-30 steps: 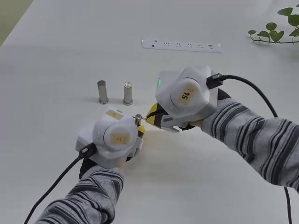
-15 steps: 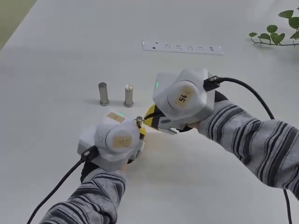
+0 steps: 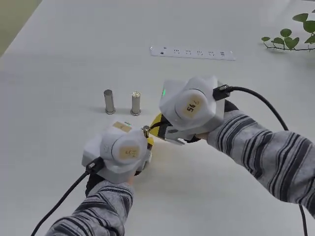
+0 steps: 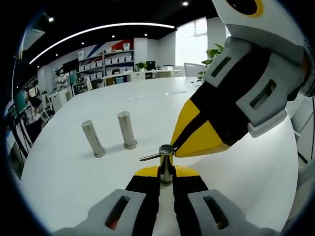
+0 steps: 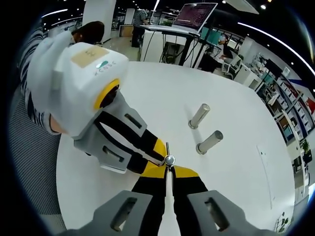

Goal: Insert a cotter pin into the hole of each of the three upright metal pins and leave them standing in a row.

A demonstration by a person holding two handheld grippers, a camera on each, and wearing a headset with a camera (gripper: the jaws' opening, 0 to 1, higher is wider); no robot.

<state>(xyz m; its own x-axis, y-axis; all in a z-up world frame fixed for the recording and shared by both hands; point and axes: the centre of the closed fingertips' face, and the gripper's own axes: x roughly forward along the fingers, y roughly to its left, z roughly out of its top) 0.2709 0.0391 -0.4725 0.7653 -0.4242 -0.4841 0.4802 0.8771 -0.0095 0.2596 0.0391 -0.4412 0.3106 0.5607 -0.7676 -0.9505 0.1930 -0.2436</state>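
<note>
An upright metal pin [image 4: 166, 166] is pinched by its lower part between the jaws of the left gripper [image 4: 166, 178]. A cotter pin [image 4: 149, 157] is seen passing through its head, with the right gripper [image 5: 170, 171] jaws pressed together on it. Beyond this pin, a second pin [image 3: 109, 101] and a third pin [image 3: 136, 103] are stood side by side on the counter [image 3: 74, 59].
</note>
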